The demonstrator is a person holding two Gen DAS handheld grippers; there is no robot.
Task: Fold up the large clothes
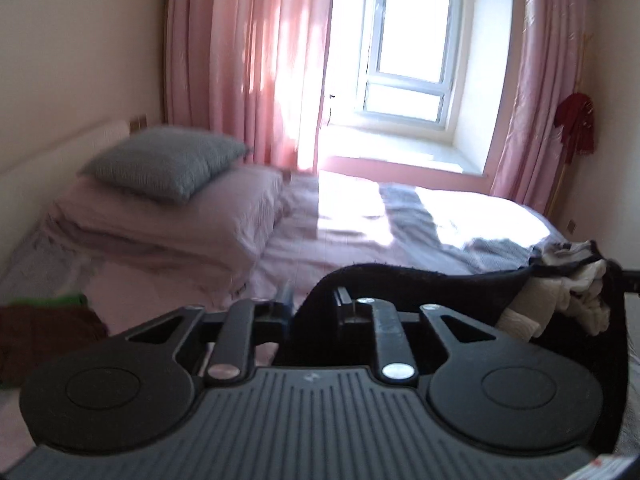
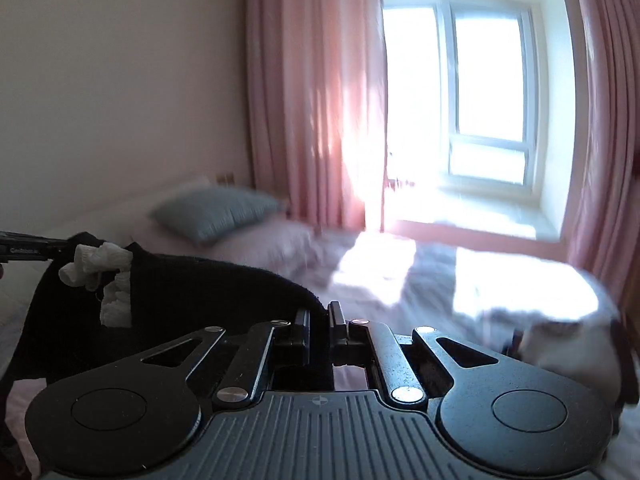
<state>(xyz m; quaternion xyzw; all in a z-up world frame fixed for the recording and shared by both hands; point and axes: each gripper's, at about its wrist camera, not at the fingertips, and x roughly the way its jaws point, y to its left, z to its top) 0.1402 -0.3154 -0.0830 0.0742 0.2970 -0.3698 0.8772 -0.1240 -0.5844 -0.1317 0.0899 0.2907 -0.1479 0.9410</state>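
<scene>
Item: large black knit garment point(image 2: 192, 280) with white ribbed trim, strung above my lilac-sheeted bed point(image 1: 340, 240) between my left gripper point(image 1: 312, 304) and right gripper point(image 2: 319, 320) — both jaws narrow, cloth passing between them, grip uncertain — folding barely begun, every fold outstanding.

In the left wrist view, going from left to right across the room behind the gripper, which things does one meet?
Grey pillow → left pink curtain → window → right pink curtain → red cloth hanging on the wall.
</scene>
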